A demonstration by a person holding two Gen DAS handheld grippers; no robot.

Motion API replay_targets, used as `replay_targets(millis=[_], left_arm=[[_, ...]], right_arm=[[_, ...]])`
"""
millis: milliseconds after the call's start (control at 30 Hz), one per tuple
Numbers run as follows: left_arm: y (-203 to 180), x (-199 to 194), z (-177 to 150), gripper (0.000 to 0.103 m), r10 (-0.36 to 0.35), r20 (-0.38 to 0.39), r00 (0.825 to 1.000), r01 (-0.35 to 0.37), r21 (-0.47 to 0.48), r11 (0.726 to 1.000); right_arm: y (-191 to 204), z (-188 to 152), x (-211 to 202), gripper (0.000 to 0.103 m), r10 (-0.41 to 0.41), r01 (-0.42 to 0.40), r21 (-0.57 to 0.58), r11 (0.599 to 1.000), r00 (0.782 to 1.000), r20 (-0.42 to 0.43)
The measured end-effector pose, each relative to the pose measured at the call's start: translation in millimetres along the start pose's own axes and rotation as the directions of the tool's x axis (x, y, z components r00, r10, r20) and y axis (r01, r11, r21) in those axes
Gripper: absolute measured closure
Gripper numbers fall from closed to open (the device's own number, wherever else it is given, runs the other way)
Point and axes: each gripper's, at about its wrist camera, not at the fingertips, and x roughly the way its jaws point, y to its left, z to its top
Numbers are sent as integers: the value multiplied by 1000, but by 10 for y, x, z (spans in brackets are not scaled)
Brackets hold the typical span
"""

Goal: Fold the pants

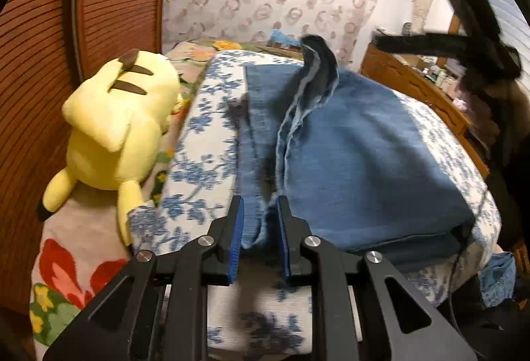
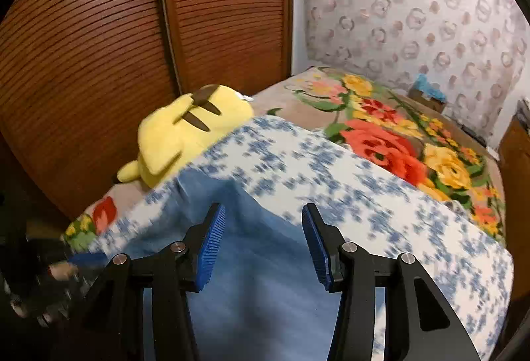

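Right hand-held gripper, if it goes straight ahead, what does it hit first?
Probably the blue pants lying between the open right hand-held gripper fingers, then the floral cover; blur leaves depth unclear.

The pants [image 1: 357,162] are plain mid-blue denim, paler along the frayed seam edges. They lie on a white cover [image 1: 198,135] printed with blue floral sprays. Under it, a beige blanket [image 2: 391,135] carries large red, orange and yellow flowers with green leaves. The Pikachu plush [image 1: 116,126] is pale yellow with brown back stripes. Each claw [image 1: 259,240] is black with ribbed blue pads. The louvred wardrobe doors [image 2: 99,39] are reddish-brown. The wallpaper [image 2: 414,10] is off-white with pinkish-grey rings.
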Motion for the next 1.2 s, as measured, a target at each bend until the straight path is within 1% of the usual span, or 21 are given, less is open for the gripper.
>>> replay_targets(millis=[133, 267, 300, 333, 367, 400, 433, 467, 500, 533, 567, 600, 733, 867, 967, 1133, 1200], left_arm=[[71, 10, 1, 83, -3, -1, 1000, 3, -20, 1000], [54, -42, 39, 83, 7, 16, 1000, -7, -13, 1000], [47, -58, 52, 81, 8, 20, 1000, -8, -10, 1000], [36, -83, 69, 75, 6, 29, 1000, -6, -7, 1000], [29, -106, 80, 72, 6, 37, 999, -6, -5, 1000], [15, -130, 93, 66, 7, 45, 999, -7, -1, 1000], [-5, -162, 111, 56, 7, 58, 998, -7, 5, 1000], [-12, -187, 132, 52, 4, 70, 998, -5, 8, 1000], [-26, -206, 149, 44, 2, 79, 997, -3, 12, 1000], [-46, -224, 166, 30, 0, 85, 996, -1, 15, 1000], [-69, -239, 184, 24, -6, 95, 995, 4, 21, 1000], [-97, -252, 200, 22, -15, 105, 994, 12, 26, 1000], [-246, -224, 261, 22, -35, 108, 994, 30, 51, 998], [-406, -160, 293, 22, -50, 89, 995, 42, 85, 996], [-515, -120, 307, 22, -61, 81, 995, 52, 102, 993], [-653, -79, 329, 22, -74, 72, 995, 65, 129, 990], [-684, -58, 336, 22, -78, 68, 995, 68, 138, 988]], right_arm=[[-205, -302, -136, 53, -22, 22, 40, 999, 1000, -9], [-362, -585, -251, 53, -65, 67, 74, 995, 998, -25], [-388, -645, -282, 53, -72, 74, 84, 994, 997, -27], [-407, -709, -312, 53, -76, 79, 94, 992, 997, -30], [-422, -772, -340, 53, -79, 82, 104, 991, 996, -34], [-435, -833, -377, 53, -80, 83, 113, 990, 996, -34], [-439, -881, -422, 53, -79, 82, 122, 989, 996, -34], [-449, -917, -453, 53, -77, 81, 132, 988, 996, -35], [-450, -959, -488, 53, -75, 79, 140, 987, 997, -34], [-436, -996, -530, 53, -72, 76, 145, 987, 997, -32], [-431, -1022, -547, 53, -71, 76, 147, 986, 997, -33], [-426, -1047, -556, 53, -71, 75, 150, 986, 997, -35], [-509, -1127, -442, 53, -59, 69, 177, 982, 996, -60], [-576, -1213, -253, 53, -56, 73, 199, 977, 994, -90], [-638, -1259, -110, 53, -40, 64, 228, 972, 993, -109], [-692, -1282, 36, 53, -16, 42, 249, 968, 994, -106], [-710, -1277, 66, 53, -13, 36, 251, 967, 996, -92]])
